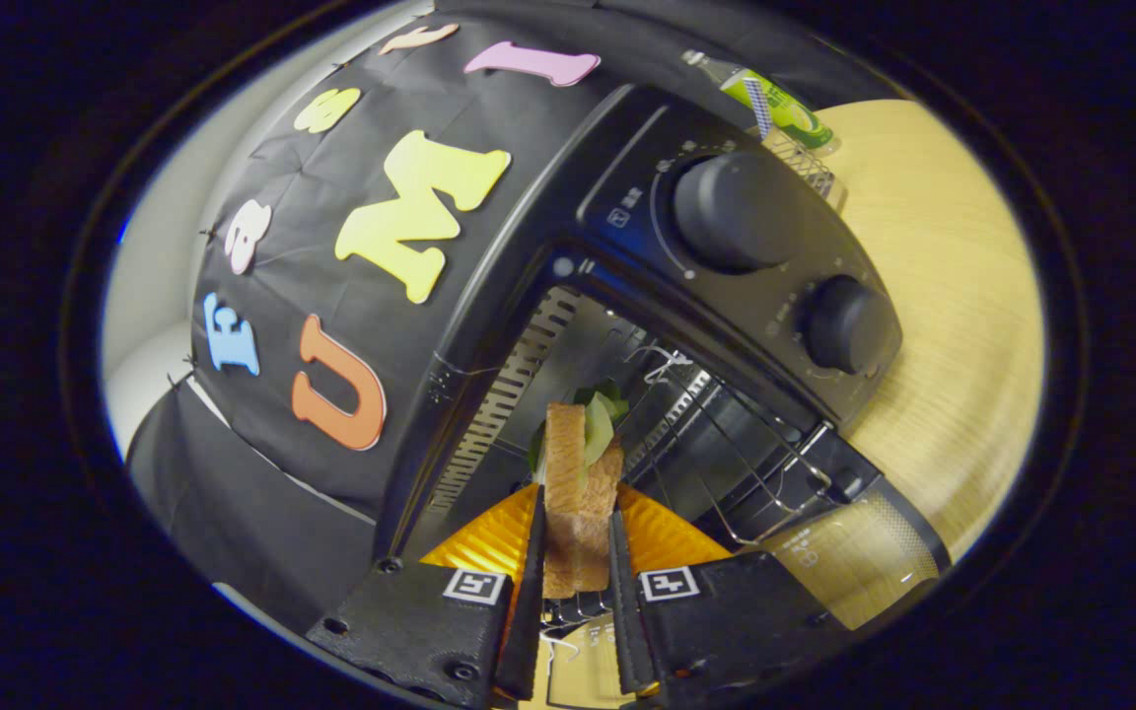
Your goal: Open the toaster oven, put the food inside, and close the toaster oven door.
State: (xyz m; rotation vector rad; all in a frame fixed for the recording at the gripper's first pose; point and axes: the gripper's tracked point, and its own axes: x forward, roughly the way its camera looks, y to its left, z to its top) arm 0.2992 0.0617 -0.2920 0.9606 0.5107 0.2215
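The gripper [578, 532] is clenched on a brown-bread sandwich with green lettuce [576, 483], held between its fingers at the open black toaster oven [647, 296], above the wire rack [726, 463]. Soft and light, it likely crumbles; hold the crusts gently.

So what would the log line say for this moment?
stage: loading food | gripper: shut on sandwich | oven: door open, rack ahead of fingers | sandwich: at oven mouth, not yet released

Black toaster oven [627, 247], brown sandwich [576, 493], tan table [943, 325].
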